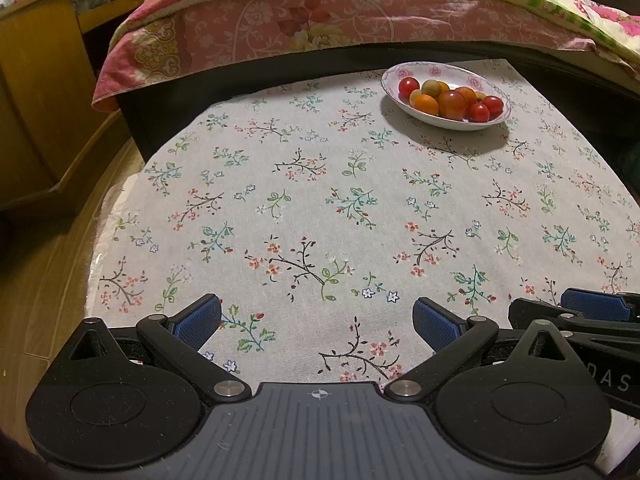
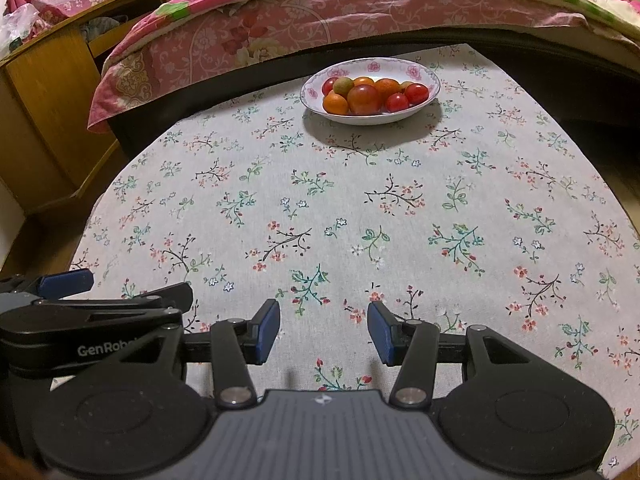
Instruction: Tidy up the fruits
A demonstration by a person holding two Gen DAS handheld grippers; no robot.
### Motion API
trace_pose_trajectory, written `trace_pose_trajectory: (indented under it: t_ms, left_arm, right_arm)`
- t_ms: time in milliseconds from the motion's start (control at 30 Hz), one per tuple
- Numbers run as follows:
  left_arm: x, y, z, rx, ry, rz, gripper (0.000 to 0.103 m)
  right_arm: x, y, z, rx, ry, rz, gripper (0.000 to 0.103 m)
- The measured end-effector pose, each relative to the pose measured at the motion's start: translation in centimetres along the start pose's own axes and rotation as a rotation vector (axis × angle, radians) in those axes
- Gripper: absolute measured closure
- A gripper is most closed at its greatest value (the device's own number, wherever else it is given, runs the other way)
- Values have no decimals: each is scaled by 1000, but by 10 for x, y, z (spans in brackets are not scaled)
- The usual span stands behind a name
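Observation:
A white bowl with a pink flower rim (image 1: 408,70) (image 2: 316,80) stands at the far side of the table, holding several small red tomatoes (image 1: 409,87) (image 2: 416,93) and orange fruits (image 1: 425,104) (image 2: 335,104). My left gripper (image 1: 318,324) hangs over the near edge of the cloth, jaws wide open and empty. My right gripper (image 2: 323,330) is beside it, jaws partly apart with nothing between the blue pads. Each gripper shows at the edge of the other's view: the right gripper (image 1: 576,312), the left gripper (image 2: 80,292). Both are far from the bowl.
A floral tablecloth (image 1: 320,200) (image 2: 360,208) covers the table. Beyond the table lies a bed with a pink flowered quilt (image 1: 320,20) (image 2: 320,20). A wooden cabinet (image 1: 40,100) (image 2: 48,100) stands at the left, with wood floor below it.

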State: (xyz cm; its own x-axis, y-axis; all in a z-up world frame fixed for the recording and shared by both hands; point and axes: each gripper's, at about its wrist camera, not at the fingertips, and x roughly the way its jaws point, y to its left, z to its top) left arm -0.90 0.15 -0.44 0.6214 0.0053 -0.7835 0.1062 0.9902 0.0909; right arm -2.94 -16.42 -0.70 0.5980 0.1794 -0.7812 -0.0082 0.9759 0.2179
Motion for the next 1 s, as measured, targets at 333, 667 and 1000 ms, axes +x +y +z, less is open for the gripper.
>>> trace_pose_trajectory:
  t_ms: [333, 667, 1000]
  left_arm:
    - [0, 0, 0, 0, 0, 0, 0]
    - [1, 0, 0, 2, 0, 0, 0]
    - [0, 0, 0, 1, 0, 1, 0]
  right_arm:
    - [1, 0, -1, 0, 1, 0, 56]
    - [1, 0, -2, 0, 2, 0, 56]
    - [2, 0, -1, 1, 3, 1, 56]
